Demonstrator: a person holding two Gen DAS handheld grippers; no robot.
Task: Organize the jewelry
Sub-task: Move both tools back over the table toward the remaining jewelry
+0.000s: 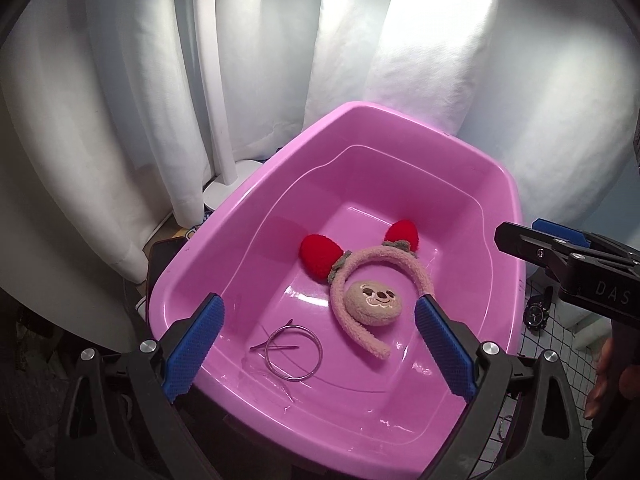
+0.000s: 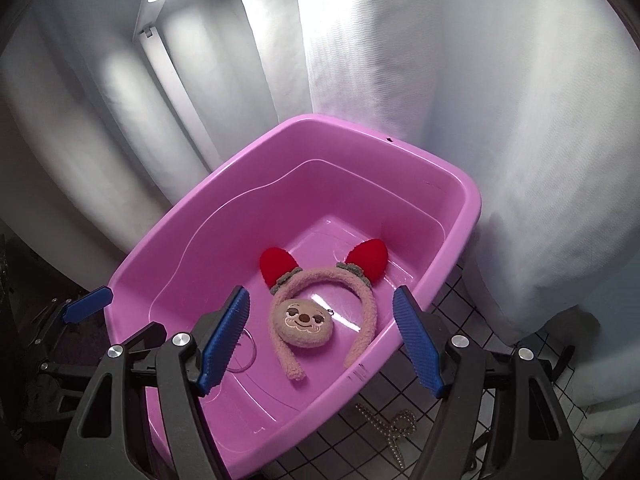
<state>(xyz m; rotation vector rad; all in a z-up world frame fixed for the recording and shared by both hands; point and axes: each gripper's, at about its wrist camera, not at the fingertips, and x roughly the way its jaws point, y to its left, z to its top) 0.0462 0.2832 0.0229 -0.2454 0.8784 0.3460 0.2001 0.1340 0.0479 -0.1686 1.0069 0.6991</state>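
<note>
A pink plastic tub (image 1: 404,120) (image 2: 168,224) holds a plush pink headband (image 1: 352,280) (image 2: 364,300) with red ears, a round plush face (image 1: 372,298) (image 2: 302,322) and a thin metal ring (image 1: 294,352) (image 2: 244,354). My left gripper (image 1: 320,344) is open and empty above the tub's near side. My right gripper (image 2: 320,336) is open and empty over the tub; it also shows in the left wrist view (image 1: 560,256) by the tub's right rim. A beaded chain (image 2: 394,432) and a black watch (image 1: 536,312) lie on the grid mat outside the tub.
White curtains (image 1: 120,120) (image 2: 480,120) hang behind and around the tub. A white lamp post (image 1: 212,92) stands at the back left. The tub sits on a white mat with a black grid (image 2: 448,320). A hand (image 1: 612,376) shows at right.
</note>
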